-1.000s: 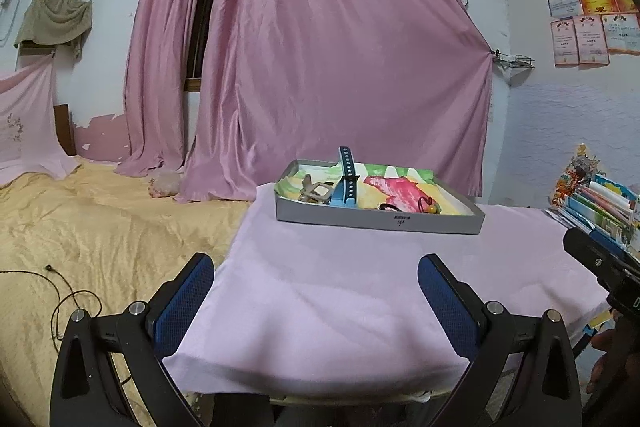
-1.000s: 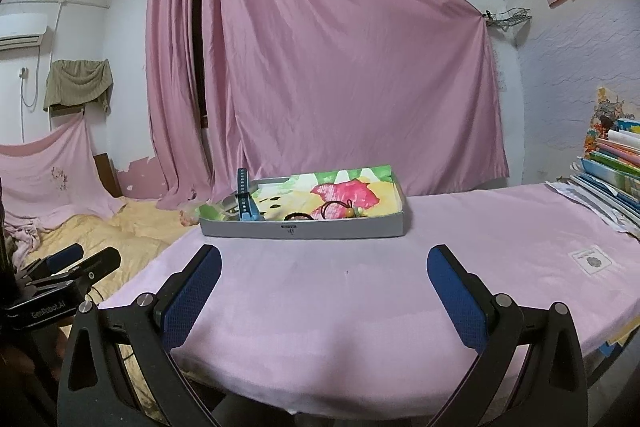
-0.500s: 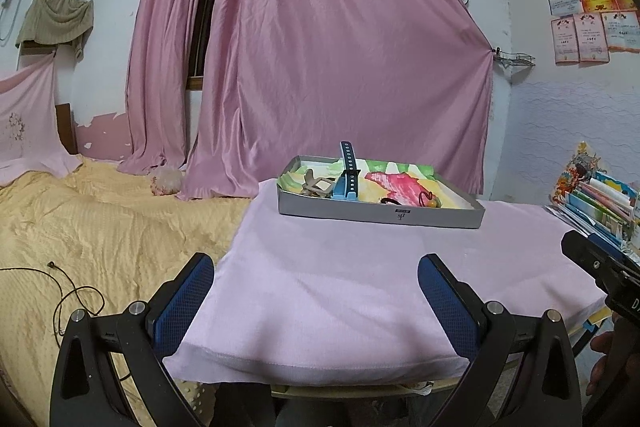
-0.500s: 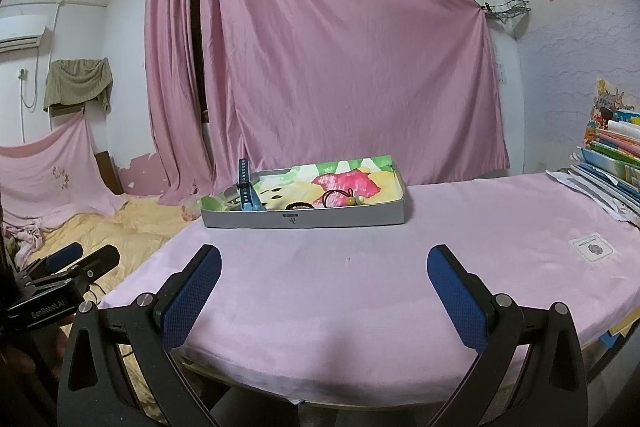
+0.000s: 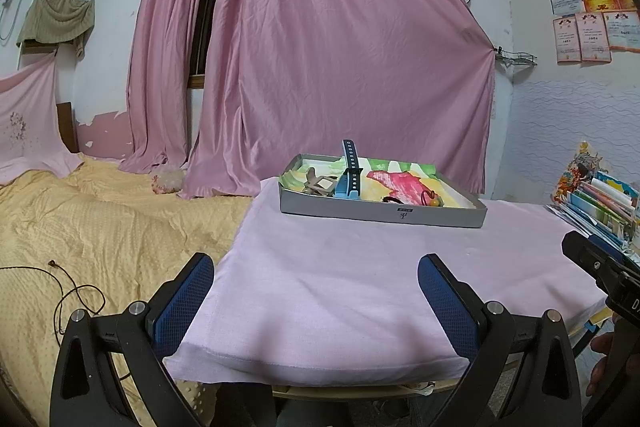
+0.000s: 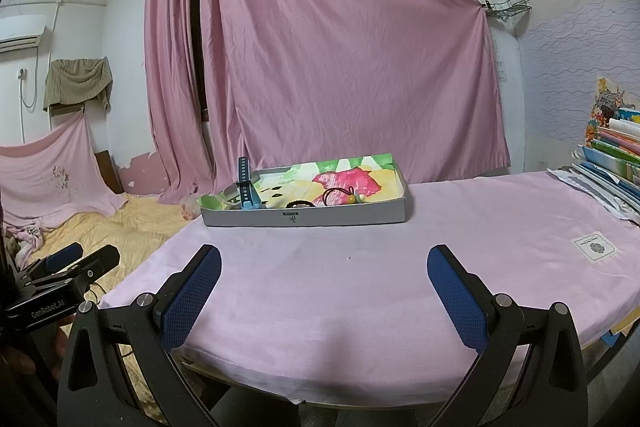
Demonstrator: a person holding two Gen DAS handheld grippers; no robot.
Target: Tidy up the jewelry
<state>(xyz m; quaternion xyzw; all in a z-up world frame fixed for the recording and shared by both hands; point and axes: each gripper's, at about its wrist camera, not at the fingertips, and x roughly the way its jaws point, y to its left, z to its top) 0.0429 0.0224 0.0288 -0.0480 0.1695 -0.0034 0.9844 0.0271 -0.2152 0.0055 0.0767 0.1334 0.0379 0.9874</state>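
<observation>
Tray (image 5: 380,215) unmoved since 1 second ago; both tongs still spread, empty.

Bare pink tablecloth (image 6: 360,287) leads to the tray (image 6: 304,217); its contents look crowded.

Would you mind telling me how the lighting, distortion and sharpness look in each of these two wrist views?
Left wrist view: dim, even indoor light, soft shadow under the pink tablecloth's front edge, dark fisheye corners, bowed walls. Right wrist view: slightly brighter, no glare, the shallow grey cardboard tray reasonably sharp, the blue-padded fingers close and stretched by the lens.
</observation>
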